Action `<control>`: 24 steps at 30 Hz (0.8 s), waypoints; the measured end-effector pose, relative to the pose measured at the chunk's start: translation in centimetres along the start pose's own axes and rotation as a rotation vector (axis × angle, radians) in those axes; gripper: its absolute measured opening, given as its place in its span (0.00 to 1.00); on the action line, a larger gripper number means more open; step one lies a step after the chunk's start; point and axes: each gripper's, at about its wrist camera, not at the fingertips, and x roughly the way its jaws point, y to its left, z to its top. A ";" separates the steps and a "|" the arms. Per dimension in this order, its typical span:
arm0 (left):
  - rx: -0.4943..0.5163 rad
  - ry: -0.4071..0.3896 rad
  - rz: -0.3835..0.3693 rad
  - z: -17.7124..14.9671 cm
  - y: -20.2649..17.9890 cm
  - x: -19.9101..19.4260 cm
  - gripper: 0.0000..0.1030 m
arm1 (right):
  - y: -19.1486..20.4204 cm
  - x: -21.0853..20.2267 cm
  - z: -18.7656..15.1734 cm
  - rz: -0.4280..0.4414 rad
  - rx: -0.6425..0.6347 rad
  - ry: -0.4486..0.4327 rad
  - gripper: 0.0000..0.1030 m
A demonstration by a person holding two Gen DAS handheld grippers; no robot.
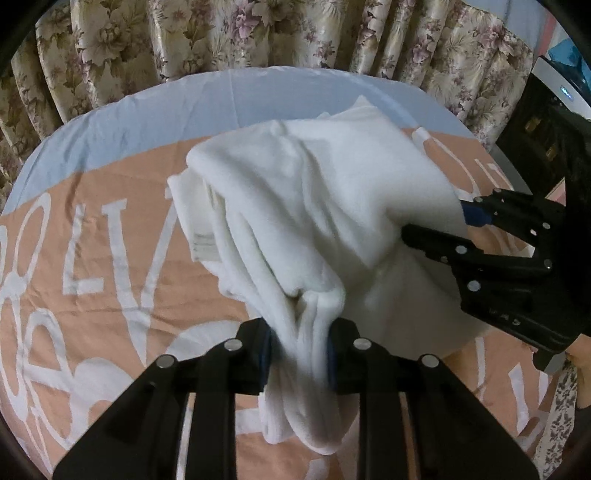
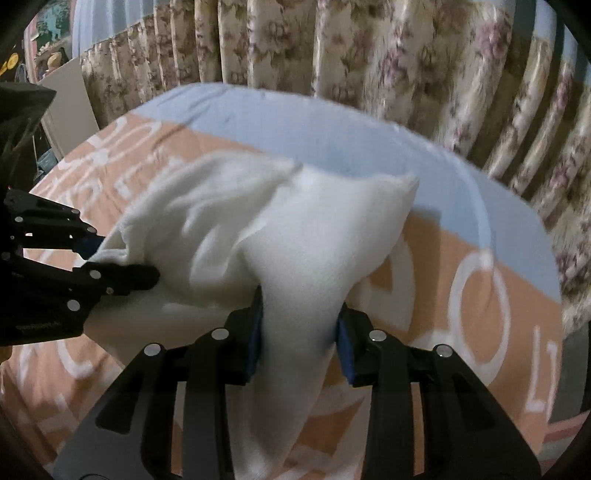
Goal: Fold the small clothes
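White garment (image 1: 295,206) is being held above a peach and pale-blue bedsheet (image 1: 110,229), bunched and draped between two grippers. In the left wrist view, the left gripper (image 1: 299,354) is being seen at 6 o'clock, its blue-padded fingers pressed together on a thick gathered fold of the cloth, which is hanging down past them. The right gripper (image 1: 443,221) is being shown at 3 o'clock in that view, pinching another edge of the same cloth.

In the right wrist view, the garment (image 2: 280,236) is being shown as blurred, with one pointed corner sticking out toward 1 o'clock. The right gripper (image 2: 299,332) is being seen at 6 o'clock, clamped on a hanging fold, and the left gripper (image 2: 110,262) is being seen at 9 o'clock, closed on the cloth's far edge.

A ribbed hem or band at 9 o'clock on the cloth is being shown only by the left wrist view, along with a dark appliance (image 1: 546,122) at 2 o'clock. A white board (image 2: 70,107) leaning at 10 o'clock is being shown only by the right wrist view. Floral curtains (image 1: 258,33) are being shown at 12 o'clock in both.

Large white letters are being displayed on the bedsheet: "LV" or similar is being read in the left wrist view, and "O" and "L" in the right; the whole word cannot be told. Small raised lettering on the right gripper's body is too small to be read.
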 end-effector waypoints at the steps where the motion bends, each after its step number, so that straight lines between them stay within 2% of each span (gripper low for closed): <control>1: -0.007 -0.001 -0.005 -0.1 0.2 0.0 0.25 | 0.0 0.1 -0.4 0.005 0.012 -0.006 0.37; 3: -0.005 -0.001 0.002 -0.4 0.2 0.0 0.26 | -0.1 0.0 -0.6 0.013 0.030 -0.011 0.38; 7: 0.009 -0.004 0.030 -0.6 -0.1 0.0 0.35 | -0.3 0.2 -0.4 0.017 0.029 0.002 0.41; 11: -0.022 -0.031 0.050 -0.4 0.3 -1.0 0.64 | -0.8 -0.1 -0.1 0.022 0.046 0.022 0.47; 14: -0.037 -0.048 0.039 -0.1 0.8 -2.3 0.64 | -0.8 -1.0 0.1 0.022 0.048 0.017 0.51; 16: -0.032 -0.061 0.024 0.2 0.7 -3.4 0.65 | -0.9 -1.8 0.4 0.027 0.057 0.008 0.61; 19: 0.000 -0.090 0.027 0.6 0.1 -4.8 0.75 | -0.8 -3.2 0.7 0.022 0.063 -0.015 0.75; 22: 0.022 -0.118 0.041 1.2 -0.1 -6.0 0.76 | -0.9 -4.6 0.6 0.012 0.084 -0.020 0.84; 24: 0.030 -0.131 0.054 1.5 0.2 -6.4 0.76 | -1.3 -5.4 -0.1 0.013 0.111 -0.026 0.86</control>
